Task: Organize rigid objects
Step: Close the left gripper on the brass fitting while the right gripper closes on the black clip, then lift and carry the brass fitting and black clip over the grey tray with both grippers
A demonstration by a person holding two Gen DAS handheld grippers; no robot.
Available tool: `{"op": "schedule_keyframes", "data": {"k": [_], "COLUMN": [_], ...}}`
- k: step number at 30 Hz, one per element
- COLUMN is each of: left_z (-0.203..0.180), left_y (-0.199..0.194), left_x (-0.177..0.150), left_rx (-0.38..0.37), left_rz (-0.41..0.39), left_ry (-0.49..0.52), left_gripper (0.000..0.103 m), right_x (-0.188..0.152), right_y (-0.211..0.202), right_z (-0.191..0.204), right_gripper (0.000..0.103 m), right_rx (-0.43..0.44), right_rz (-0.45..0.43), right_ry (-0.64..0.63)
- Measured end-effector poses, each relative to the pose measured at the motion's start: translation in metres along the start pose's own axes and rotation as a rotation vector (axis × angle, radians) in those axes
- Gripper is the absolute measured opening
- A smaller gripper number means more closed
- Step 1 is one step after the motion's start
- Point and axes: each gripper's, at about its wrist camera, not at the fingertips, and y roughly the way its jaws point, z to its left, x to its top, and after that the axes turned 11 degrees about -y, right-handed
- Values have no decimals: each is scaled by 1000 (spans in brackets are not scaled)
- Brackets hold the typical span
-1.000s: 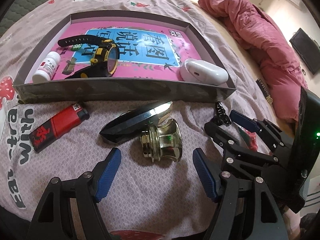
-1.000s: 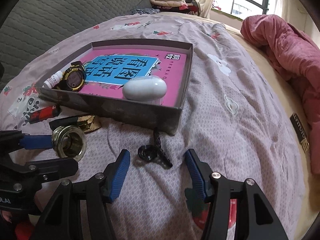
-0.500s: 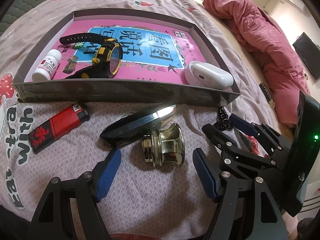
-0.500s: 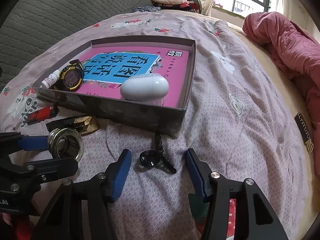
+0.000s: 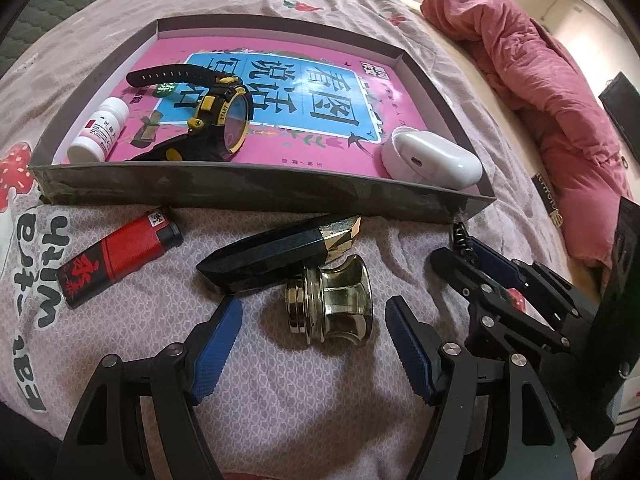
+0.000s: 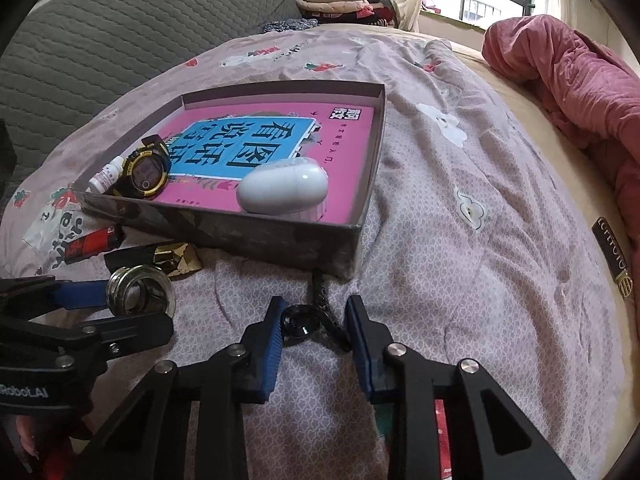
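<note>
A grey box (image 5: 256,194) with a pink book on its floor holds a black-yellow watch (image 5: 224,120), a white bottle (image 5: 100,130) and a white case (image 5: 432,158). On the bedspread before it lie a red lighter (image 5: 116,256), a black-gold crystal (image 5: 280,252) and a brass knob (image 5: 332,304). My left gripper (image 5: 312,336) is open, its fingers either side of the knob. My right gripper (image 6: 314,332) is partly closed around a small black ring with cord (image 6: 300,322), its pads close to the ring.
A pink quilt (image 6: 568,80) is heaped at the right of the bed. A grey padded headboard (image 6: 100,40) stands at the back left. Folded clothes (image 6: 340,0) lie by the window. The right gripper shows at the right of the left wrist view (image 5: 520,288).
My right gripper has moved forward over the black ring and its fingers have narrowed around it. My left gripper has edged forward so the knob sits between its fingers.
</note>
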Motion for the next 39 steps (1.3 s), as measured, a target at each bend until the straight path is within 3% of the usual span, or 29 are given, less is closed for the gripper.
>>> {"op": "schedule_keyframes", "data": {"k": [8, 19, 39], "left_z": [-4, 12, 19], "left_y": [4, -2, -29], "left_x": [1, 2, -11], "left_rx": [17, 4, -49], "left_rz": [2, -14, -26], "left_ry": [9, -31, 16], "left_gripper": [73, 36, 35], "right_x": [-2, -4, 3], "right_y": [-4, -16, -31], "right_z": [-10, -19, 3], "right_gripper": [28, 28, 28], "right_rx": [41, 98, 201], "right_rz": [-13, -61, -141], "right_ry": [54, 119, 72]}}
